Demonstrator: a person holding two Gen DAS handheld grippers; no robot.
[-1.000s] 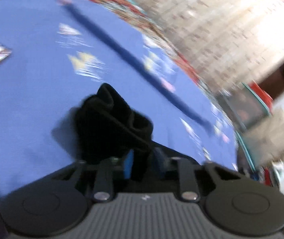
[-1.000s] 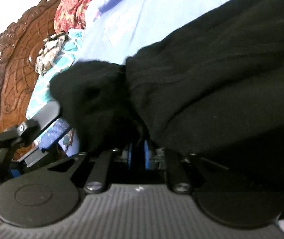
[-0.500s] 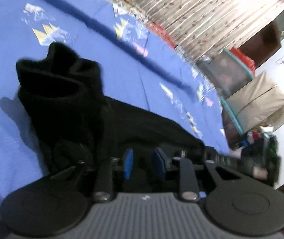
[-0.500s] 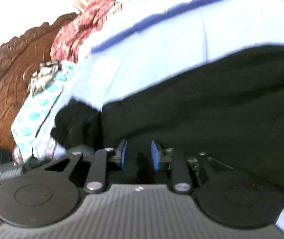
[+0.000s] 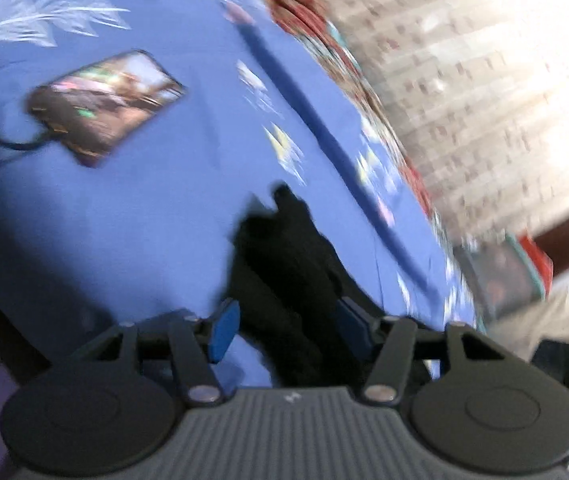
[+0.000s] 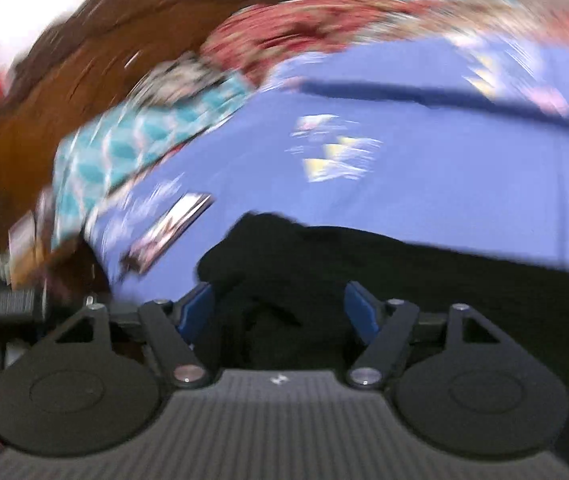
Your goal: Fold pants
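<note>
Jaws opening over soft black pants; smooth blue bedsheet.

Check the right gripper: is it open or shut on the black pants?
Open and still opening: the right gripper has blue fingers spread wide, black fabric pants lying loosely between them.

Blue printed bedsheet, carved wooden headboard, pale patterned curtain.
</note>
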